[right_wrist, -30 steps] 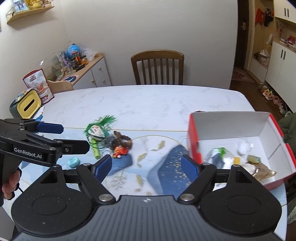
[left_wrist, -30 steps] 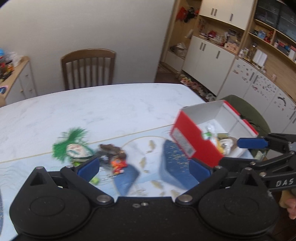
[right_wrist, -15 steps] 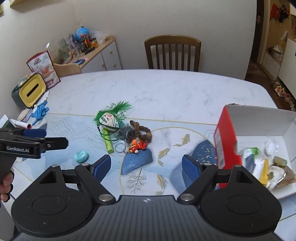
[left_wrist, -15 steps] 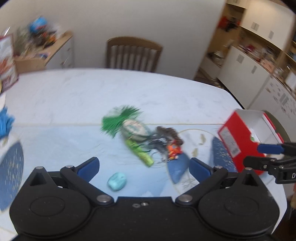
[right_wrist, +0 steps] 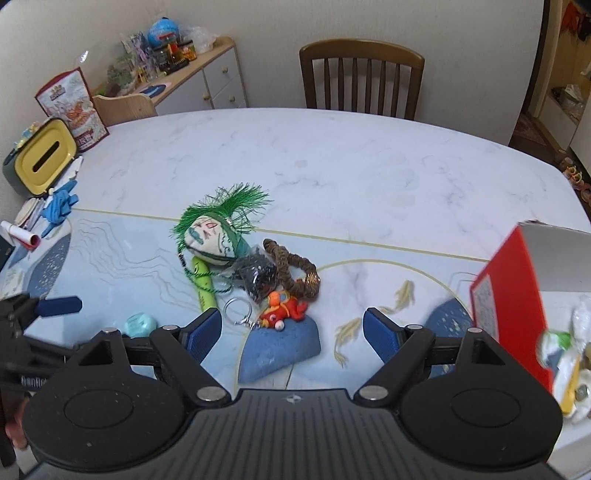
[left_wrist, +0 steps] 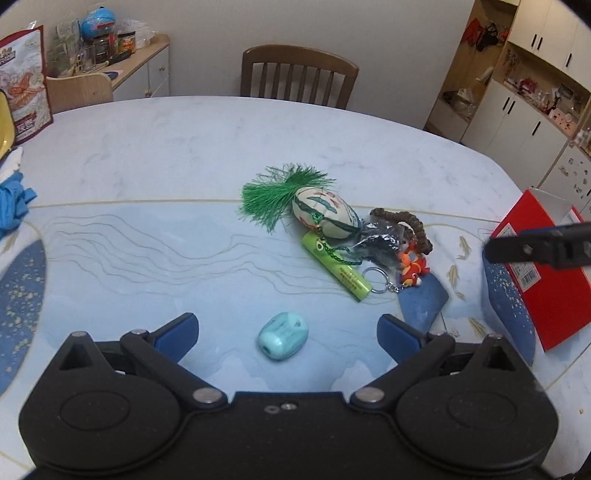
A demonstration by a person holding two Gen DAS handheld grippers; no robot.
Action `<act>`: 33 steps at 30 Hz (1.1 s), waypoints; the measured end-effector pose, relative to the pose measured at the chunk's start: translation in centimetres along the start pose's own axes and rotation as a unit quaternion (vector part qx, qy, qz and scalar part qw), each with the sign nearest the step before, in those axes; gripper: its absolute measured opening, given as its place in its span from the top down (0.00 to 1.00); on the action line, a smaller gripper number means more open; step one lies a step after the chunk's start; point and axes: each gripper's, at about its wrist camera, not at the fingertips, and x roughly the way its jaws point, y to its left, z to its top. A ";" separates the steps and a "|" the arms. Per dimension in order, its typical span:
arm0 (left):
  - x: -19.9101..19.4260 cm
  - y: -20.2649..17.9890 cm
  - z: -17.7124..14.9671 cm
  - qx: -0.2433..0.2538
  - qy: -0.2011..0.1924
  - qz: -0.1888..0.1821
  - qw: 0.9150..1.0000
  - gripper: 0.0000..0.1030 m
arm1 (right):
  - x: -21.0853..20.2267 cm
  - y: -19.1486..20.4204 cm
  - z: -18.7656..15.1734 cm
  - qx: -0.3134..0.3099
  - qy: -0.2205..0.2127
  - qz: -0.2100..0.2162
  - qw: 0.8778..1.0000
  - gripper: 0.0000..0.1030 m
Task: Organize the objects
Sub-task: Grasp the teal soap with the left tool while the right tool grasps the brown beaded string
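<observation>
**A dining room around a pale marble-look table**

A wooden slat-back chair [right_wrist: 361, 79] stands at the far edge of the table [right_wrist: 332, 162], against a plain off-white wall [left_wrist: 295, 29]. In the far left corner a low sideboard [right_wrist: 207, 79] with white doors and a wood top carries jars and clutter. To the right, white cupboards with open wooden shelves [left_wrist: 524, 85] line the wall. A dark floor shows by a doorway [right_wrist: 532, 129]. The light is soft and even.
</observation>
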 end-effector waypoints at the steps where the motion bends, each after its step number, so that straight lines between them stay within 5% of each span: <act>1: 0.2 0.0 -0.1 -0.001 -0.002 0.004 1.000 0.01 | 0.6 0.0 0.3 0.001 0.002 0.001 1.000 0.19; 7: 1.5 -0.4 -1.0 0.022 -0.003 0.022 1.000 0.07 | 4.0 -0.1 2.2 0.008 0.023 0.011 1.000 0.20; 13: 2.5 -0.5 -1.3 0.029 0.011 0.030 0.999 0.11 | 6.9 -0.2 3.4 0.011 0.044 0.012 0.999 0.37; 20: 3.6 -0.1 -1.3 0.033 0.029 0.034 0.998 0.32 | 8.3 -0.3 3.9 0.008 0.053 0.023 0.998 0.61; 33: 3.7 0.2 -0.8 0.012 0.021 0.012 1.000 0.66 | 9.2 -0.5 4.1 0.021 0.055 0.035 0.998 0.83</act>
